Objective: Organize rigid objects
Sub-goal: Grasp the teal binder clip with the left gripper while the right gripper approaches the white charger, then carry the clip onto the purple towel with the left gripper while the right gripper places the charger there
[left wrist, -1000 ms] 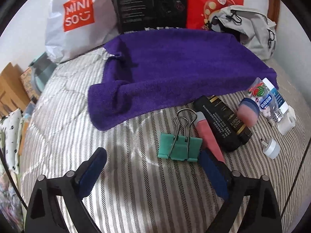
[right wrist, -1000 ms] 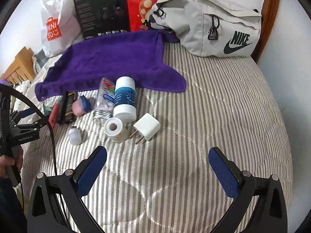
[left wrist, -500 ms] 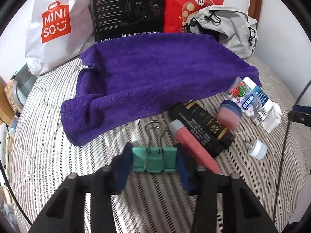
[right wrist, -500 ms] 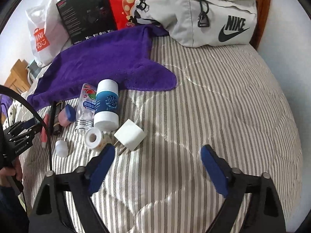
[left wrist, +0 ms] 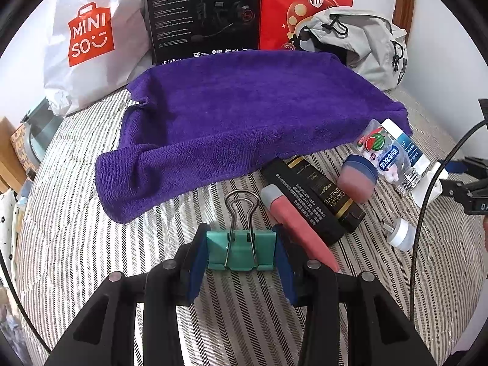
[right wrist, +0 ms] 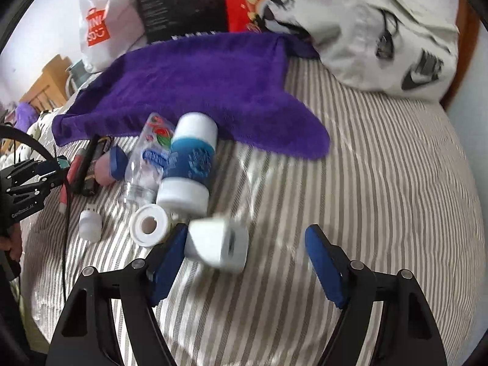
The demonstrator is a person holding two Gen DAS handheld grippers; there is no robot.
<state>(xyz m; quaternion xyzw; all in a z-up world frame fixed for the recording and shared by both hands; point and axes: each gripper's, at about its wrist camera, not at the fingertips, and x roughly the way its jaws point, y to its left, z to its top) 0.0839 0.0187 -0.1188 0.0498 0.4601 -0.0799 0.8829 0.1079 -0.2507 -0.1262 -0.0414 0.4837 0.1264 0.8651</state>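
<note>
Striped bed (left wrist: 76,244) holding scattered small objects.
Left claw (left wrist: 241,254) clamps the teal metal binder clip (left wrist: 241,251); right view, blurred, shows right claw (right wrist: 245,260) apart around the white plug adapter (right wrist: 218,245).

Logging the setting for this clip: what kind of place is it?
Most likely a bedroom at home. The objects lie on a striped quilted bed cover with a wooden headboard behind it, and a grey sling bag and a white shopping bag are propped against the wall.
</note>
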